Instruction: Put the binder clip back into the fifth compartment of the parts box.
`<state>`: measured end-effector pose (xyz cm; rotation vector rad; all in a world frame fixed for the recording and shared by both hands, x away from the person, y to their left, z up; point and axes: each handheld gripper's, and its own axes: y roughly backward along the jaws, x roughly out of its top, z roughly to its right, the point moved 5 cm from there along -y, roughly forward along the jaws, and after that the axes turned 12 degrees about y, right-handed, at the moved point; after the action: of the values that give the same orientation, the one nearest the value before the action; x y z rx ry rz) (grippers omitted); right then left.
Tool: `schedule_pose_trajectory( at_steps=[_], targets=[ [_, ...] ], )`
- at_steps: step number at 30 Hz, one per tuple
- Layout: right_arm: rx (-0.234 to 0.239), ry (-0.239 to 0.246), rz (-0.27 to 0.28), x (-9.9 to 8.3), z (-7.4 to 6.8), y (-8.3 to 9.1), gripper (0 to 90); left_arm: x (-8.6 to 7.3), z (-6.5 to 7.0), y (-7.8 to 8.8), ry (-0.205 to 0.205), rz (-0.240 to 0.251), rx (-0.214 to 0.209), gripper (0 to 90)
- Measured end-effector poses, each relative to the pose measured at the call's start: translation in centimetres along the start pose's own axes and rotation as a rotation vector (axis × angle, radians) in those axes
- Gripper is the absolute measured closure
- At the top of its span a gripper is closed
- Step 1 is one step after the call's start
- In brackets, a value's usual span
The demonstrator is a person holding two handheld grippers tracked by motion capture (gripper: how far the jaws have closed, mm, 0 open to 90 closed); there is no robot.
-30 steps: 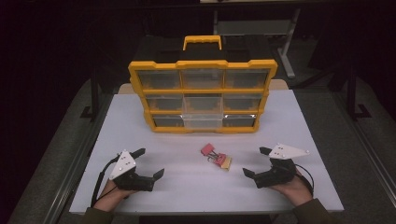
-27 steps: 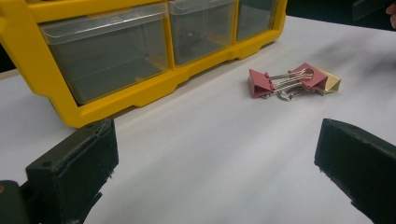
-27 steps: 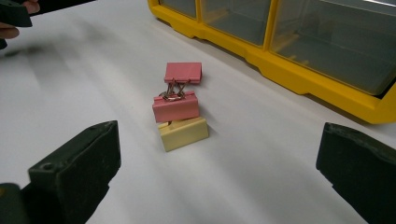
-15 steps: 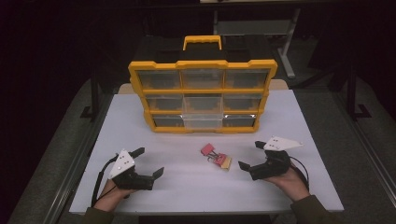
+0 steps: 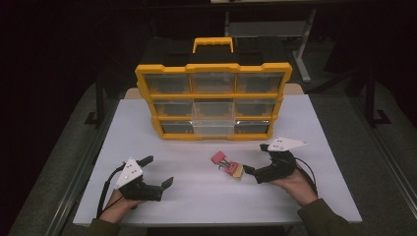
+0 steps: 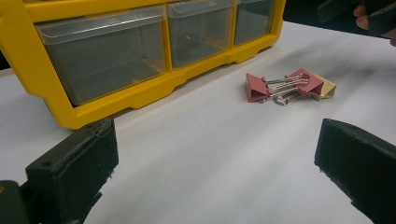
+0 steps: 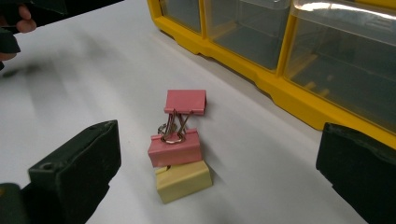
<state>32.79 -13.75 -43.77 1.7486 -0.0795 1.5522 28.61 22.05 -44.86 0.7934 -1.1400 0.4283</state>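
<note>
Both jaws of the right gripper (image 5: 253, 163) stood wide apart, empty, with the small cluster of binder clips (image 7: 180, 142) lying on the white table (image 5: 314, 147) just ahead of them, in front of the yellow drawer organiser (image 5: 213, 88). The left gripper (image 5: 158, 171) rested well apart from the clips, its jaws likewise spread and holding nothing.

The clips were linked: two pink ones shared interlocked wire handles and a pale yellow one (image 7: 183, 181) sat touching the nearer pink body. A pinch on one body alone would likely drag the others along or let them swing and drop; a pinch on the thin wire loops (image 6: 287, 86) could slip, since smooth steel gives flat rubbery pads little to hold.

The clip bodies looked like folded painted metal, wedge-shaped and glossy. The organiser was hard yellow plastic with clear, boxy drawers
</note>
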Motion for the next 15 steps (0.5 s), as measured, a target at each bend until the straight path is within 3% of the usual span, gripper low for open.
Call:
schedule_pose_trajectory(
  at_steps=[15],
  targets=[
    [0.030,0.009,0.007,1.8,0.1,-2.8,1.7,0.0,0.3,-0.1,0.008,0.008,-0.012,0.0]
  ],
)
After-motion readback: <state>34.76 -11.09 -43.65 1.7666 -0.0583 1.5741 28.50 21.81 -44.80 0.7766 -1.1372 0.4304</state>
